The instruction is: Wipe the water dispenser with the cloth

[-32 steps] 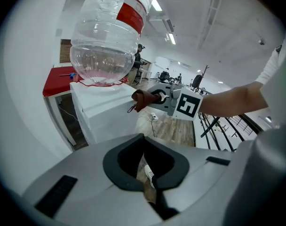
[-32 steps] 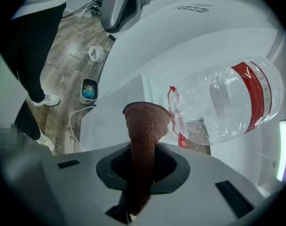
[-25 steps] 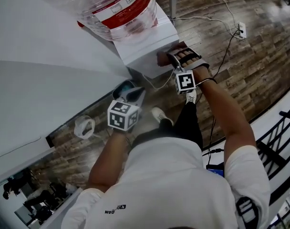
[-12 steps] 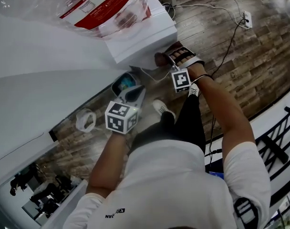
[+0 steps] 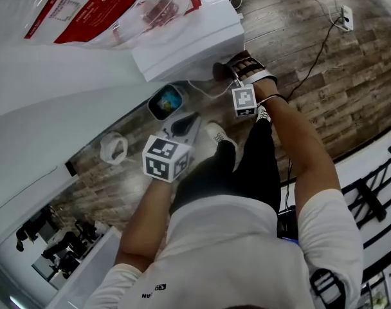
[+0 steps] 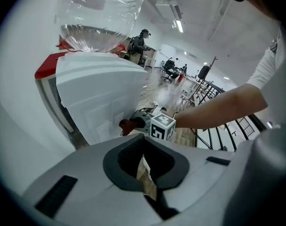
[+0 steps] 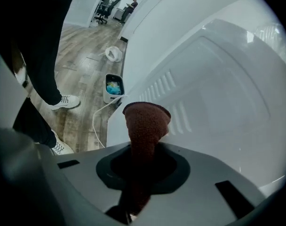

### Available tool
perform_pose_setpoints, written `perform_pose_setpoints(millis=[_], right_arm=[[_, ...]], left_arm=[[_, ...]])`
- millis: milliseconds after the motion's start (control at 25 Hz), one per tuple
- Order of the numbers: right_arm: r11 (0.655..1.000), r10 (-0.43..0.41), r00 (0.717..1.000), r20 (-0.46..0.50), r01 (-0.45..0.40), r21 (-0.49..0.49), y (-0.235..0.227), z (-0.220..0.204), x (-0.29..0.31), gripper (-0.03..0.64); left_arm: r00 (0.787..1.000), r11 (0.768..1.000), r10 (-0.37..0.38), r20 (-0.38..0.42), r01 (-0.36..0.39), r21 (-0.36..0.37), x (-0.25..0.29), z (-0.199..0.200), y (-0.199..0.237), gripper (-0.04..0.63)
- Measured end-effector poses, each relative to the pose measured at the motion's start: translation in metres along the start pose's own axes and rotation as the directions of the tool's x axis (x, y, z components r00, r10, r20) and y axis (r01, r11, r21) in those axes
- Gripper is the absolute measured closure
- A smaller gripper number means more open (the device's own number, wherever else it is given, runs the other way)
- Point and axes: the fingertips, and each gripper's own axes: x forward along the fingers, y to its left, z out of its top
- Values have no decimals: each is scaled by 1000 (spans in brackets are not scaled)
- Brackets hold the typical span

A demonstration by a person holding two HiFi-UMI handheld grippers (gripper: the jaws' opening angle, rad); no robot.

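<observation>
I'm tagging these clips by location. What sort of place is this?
Most likely an open office: a bottled water dispenser stands by a white wall, people sit on office chairs in the background, and strip lights run along the ceiling.

Rust-brown knitted cloth (image 7: 145, 121), plain white water dispenser (image 7: 213, 88), red-and-white label (image 5: 86, 8) on the clear bottle (image 6: 100, 13), brown wood-grain floor (image 5: 363, 95).
</observation>
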Motion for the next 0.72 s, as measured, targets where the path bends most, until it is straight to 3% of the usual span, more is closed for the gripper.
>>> perform_pose_setpoints(millis=[400, 720], right_arm=[[995, 96, 995, -18, -96, 21, 43, -17, 61, 561], [989, 148, 989, -18, -148, -29, 84, -26, 106, 561]], left_arm=[[999, 1000, 22, -33, -22, 10, 22, 0, 9, 606], [999, 999, 33, -17, -33, 6, 59, -9, 24, 606]])
